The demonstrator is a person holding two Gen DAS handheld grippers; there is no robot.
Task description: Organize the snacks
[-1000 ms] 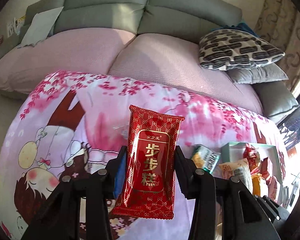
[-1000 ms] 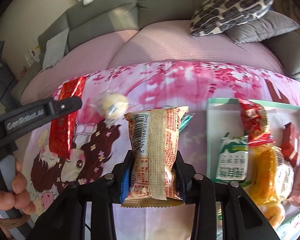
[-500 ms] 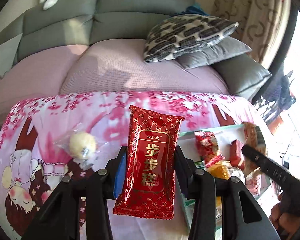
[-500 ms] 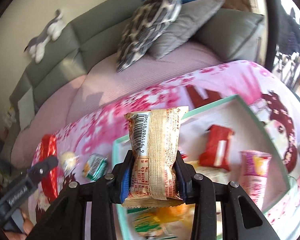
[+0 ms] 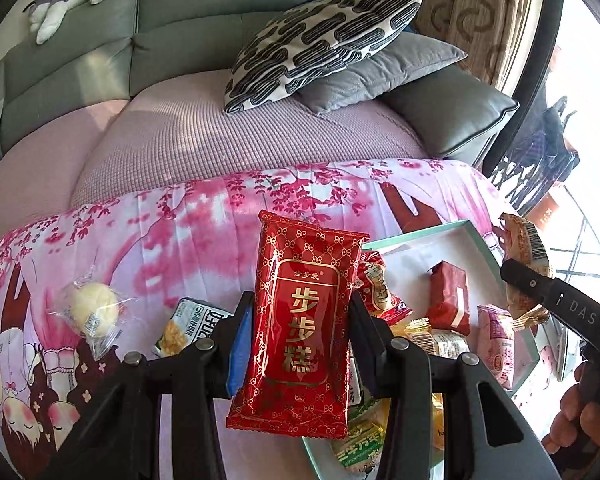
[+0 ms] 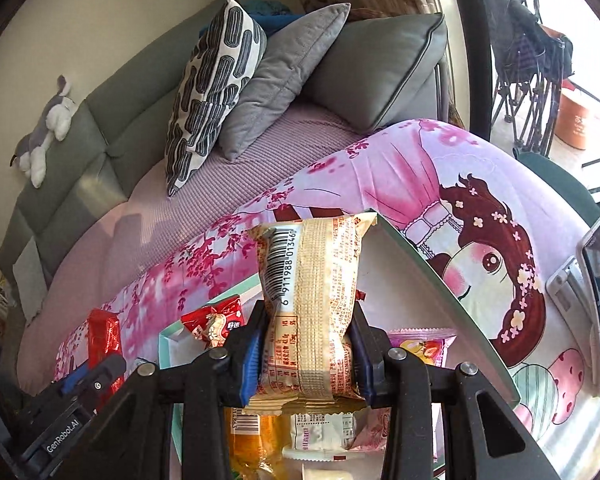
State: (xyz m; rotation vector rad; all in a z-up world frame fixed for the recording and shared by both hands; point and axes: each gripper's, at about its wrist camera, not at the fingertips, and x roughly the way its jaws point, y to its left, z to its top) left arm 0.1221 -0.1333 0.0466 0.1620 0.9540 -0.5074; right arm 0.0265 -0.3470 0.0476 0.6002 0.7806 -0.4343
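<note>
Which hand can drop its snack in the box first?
Probably the right. The right gripper, shut on the beige barcode packet, hangs over the teal box. The left gripper, shut on the red packet, is beside the box's near corner.

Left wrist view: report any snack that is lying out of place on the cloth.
Two snacks lie on the pink floral cloth outside the teal-rimmed white tray: a round pale bun in clear wrap and a small white-and-black packet beside it. The rest in view sit in the tray or are held in the jaws.
</note>
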